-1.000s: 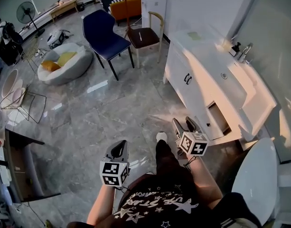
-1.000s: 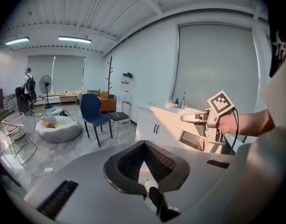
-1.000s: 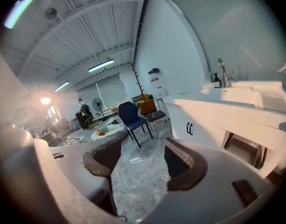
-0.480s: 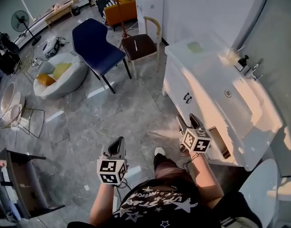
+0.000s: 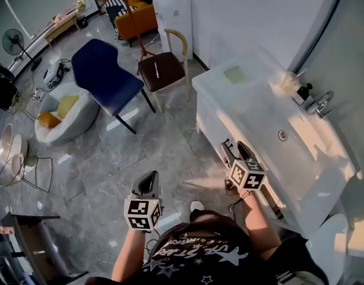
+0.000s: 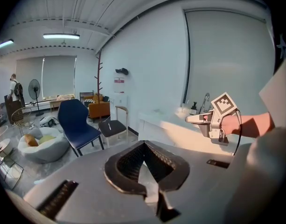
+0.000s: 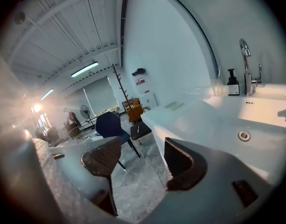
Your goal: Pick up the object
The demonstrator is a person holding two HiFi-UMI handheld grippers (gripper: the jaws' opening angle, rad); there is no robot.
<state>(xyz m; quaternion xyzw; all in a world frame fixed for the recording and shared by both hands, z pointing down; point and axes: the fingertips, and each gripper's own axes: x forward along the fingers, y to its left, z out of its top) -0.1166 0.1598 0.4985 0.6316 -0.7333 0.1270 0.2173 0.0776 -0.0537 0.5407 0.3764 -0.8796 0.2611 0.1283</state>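
Your left gripper (image 5: 148,181) points forward with jaws together; your right gripper (image 5: 233,149) has jaws apart, both empty.

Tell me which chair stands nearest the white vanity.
The brown-seated chair with the pale wooden frame; the blue chair stands farther off, on its other side.

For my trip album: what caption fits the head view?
Person beside a white vanity, left tool shut, right tool open and empty, blue chair beyond.
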